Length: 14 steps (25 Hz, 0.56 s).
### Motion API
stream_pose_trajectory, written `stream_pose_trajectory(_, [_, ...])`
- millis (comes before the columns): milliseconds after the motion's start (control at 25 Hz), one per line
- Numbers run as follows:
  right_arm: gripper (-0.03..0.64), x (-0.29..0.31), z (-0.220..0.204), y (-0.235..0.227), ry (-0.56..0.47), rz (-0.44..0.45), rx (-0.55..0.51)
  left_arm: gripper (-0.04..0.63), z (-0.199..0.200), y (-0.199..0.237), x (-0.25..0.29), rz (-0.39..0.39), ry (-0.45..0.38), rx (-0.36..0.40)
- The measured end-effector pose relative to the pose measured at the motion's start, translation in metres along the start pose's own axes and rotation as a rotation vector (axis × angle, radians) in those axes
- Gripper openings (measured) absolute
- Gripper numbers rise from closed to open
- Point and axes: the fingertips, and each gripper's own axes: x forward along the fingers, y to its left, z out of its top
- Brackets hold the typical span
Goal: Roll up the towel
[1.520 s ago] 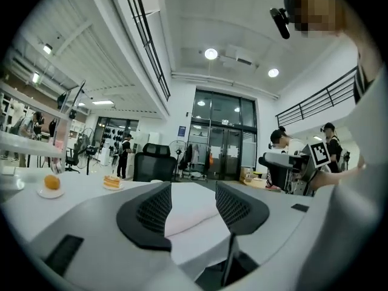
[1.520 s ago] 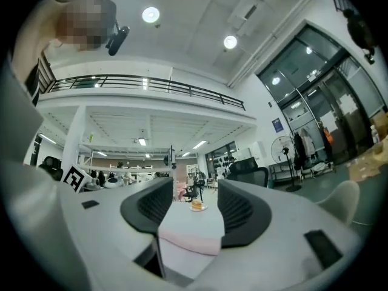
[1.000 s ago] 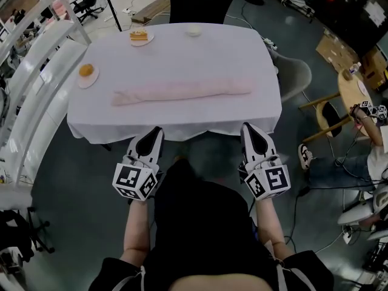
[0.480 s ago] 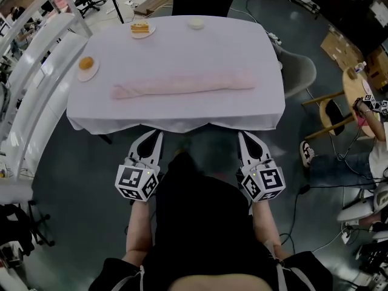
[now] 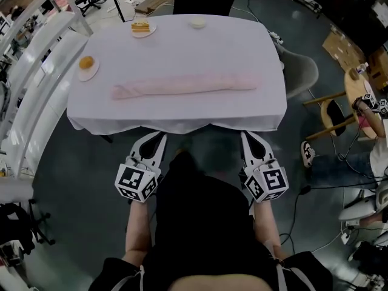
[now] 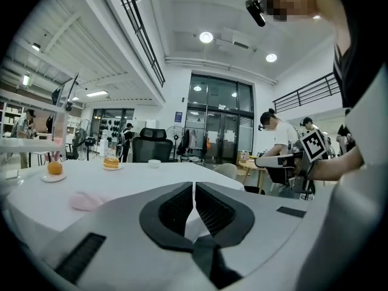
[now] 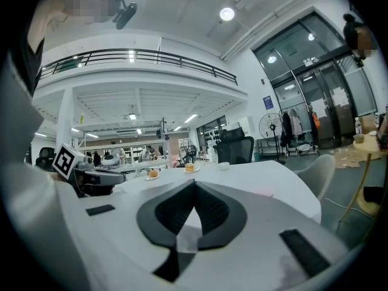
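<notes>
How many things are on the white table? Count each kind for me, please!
Pink towel, rolled up: 1
Plates with food: 2
Small white bowl: 1
Total: 4

Left gripper (image 5: 156, 143) and right gripper (image 5: 250, 140) side by side, jaws closed, empty.
</notes>
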Motion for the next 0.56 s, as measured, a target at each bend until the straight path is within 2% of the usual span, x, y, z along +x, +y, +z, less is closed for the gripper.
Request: stream_pose_trajectory(560, [0.003, 0.02, -0.007, 0.008, 0.044, 0.036, -0.028, 0.018, -0.01, 0.012, 0.004, 0.023, 0.026, -0.008])
